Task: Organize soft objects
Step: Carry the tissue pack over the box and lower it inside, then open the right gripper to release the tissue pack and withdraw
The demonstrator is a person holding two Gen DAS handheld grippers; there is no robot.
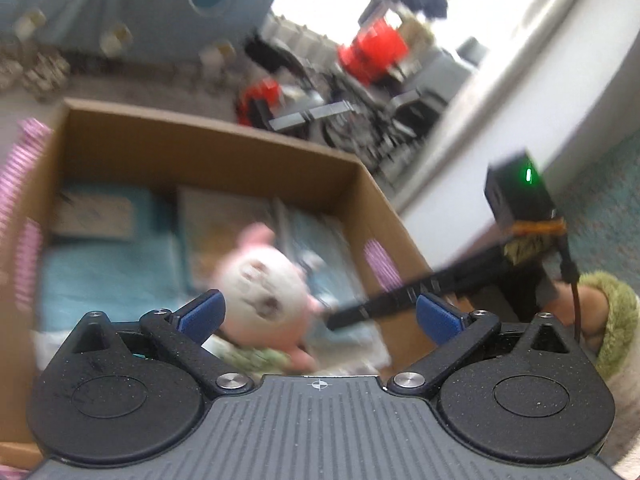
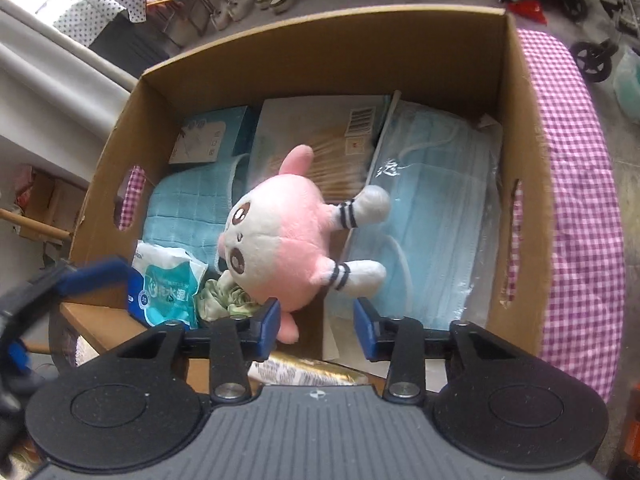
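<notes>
- Both tongs are standing apart and gripping nothing — the right tongs (image 2: 316, 330) are hovering just over the near rim of the box (image 2: 520, 128), and the left tongs (image 1: 318, 314) are spread wider, pointing into the same box from its other side.
- Inside, a pink-and-white plush (image 2: 280, 236) is lying on its side on the goods, just ahead of the right fingertips; whether the left pad (image 2: 269, 326) is touching its foot I cannot tell.
- Writing: a wipes pack (image 2: 168, 284) is showing Chinese characters, two of which seem to read 水湿; a carton (image 2: 320, 136) is showing a barcode; a mask pack (image 2: 436, 208) is carrying one white character.
- A green scrunchie (image 2: 226, 296) is lying between the wipes pack and the plush.
- A blue cloth (image 2: 188, 208) is lying at the left of the box.
- Seen from the left wrist, the right tongs are reaching in from the right, with a hand (image 1: 592, 312) in a green cuff behind them.
- Checked pink cloth (image 2: 576, 200) is lying beside the box.
</notes>
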